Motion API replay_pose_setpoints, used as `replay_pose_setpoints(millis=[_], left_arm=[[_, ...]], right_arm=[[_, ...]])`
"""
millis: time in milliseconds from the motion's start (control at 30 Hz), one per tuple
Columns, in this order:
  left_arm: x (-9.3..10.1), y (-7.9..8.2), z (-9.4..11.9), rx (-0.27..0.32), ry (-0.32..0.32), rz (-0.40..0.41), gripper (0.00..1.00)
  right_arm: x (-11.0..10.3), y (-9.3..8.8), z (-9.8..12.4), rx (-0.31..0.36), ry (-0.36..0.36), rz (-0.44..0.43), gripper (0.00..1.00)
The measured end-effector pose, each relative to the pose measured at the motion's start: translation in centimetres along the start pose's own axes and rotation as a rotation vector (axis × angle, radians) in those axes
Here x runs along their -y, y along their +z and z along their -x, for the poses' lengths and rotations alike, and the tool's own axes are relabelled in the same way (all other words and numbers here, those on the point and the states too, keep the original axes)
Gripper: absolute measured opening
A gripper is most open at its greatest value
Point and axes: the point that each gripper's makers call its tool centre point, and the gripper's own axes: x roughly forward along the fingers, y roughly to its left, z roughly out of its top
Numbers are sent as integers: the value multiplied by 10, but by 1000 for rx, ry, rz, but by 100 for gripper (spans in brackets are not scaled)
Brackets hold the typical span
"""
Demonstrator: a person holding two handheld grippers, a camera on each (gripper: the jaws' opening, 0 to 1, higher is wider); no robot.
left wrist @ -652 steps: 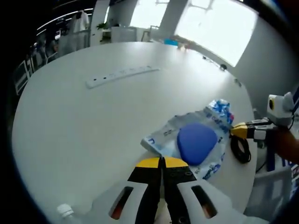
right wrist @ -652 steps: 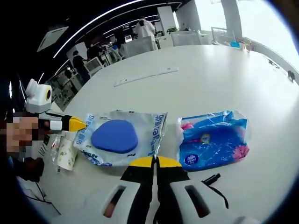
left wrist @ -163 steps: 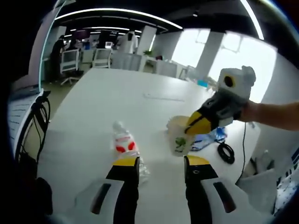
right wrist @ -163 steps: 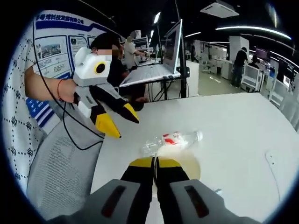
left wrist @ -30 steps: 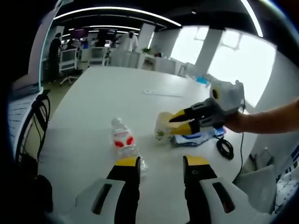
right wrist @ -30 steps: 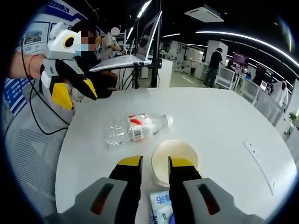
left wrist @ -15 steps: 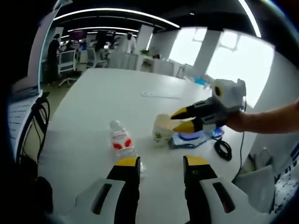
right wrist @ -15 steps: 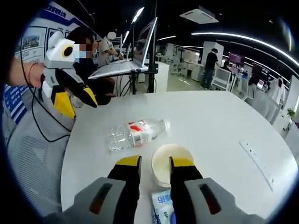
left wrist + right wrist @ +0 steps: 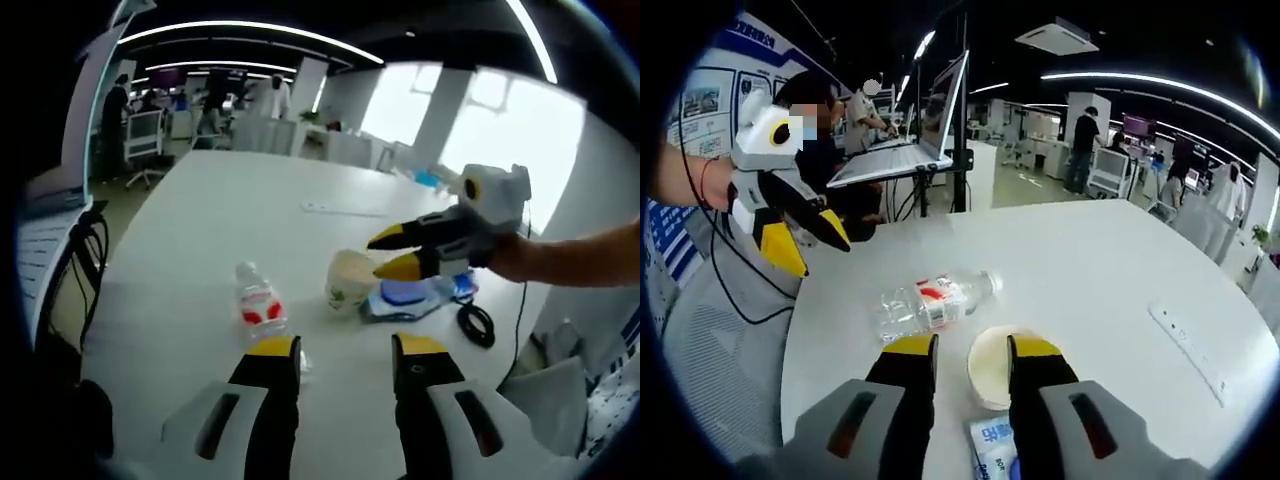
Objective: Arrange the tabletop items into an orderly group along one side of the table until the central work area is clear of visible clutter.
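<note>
Toward the middle of the left gripper view, my right gripper (image 9: 392, 251) hangs just over the paper cup (image 9: 348, 281), its jaws parted and empty, the cup standing upright on the table (image 9: 200, 220) just beside the blue-lidded wipes pack (image 9: 405, 296). From the right gripper view the cup (image 9: 992, 366) sits between and beyond my own jaw tips, not pinched, with a corner of the wipes pack (image 9: 995, 447) at the lower centre of the frame. I judge the cup is now placed in the group and the step in hand is the clear plastic bottle (image 9: 258, 304), lying on its side left of the cup and apart from it; in the right gripper view the bottle (image 9: 930, 296) lies above and left of the cup. My left gripper (image 9: 335, 352) points toward it with jaws well apart, holding nothing; it shows too at the left of the right gripper view (image 9: 812, 247). Next, I think, the left should go forward and down until the jaws straddle the bottle's labelled middle, close, then carry it beside the cup. A black cable coil (image 9: 475, 325) lies right of the pack.
</note>
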Motion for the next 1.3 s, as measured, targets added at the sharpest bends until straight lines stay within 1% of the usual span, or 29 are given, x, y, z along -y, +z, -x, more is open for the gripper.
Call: replay_pose_setpoints(millis=[167,533,933,1300], left_arm=[[-1,1,1,3,1,-1,33],[-1,5,4,21,-5,0,32],[-2,8,6,33,-2,-3,33],[-4,10,8,43,-2,-1,32]], right_arm=[[2,5,-1,10,0,-5,26],[1,24,-1,32,-2,9,28],[-1,34,-4,36,3,17,29],[-3,50,-9,58,13,7,29]])
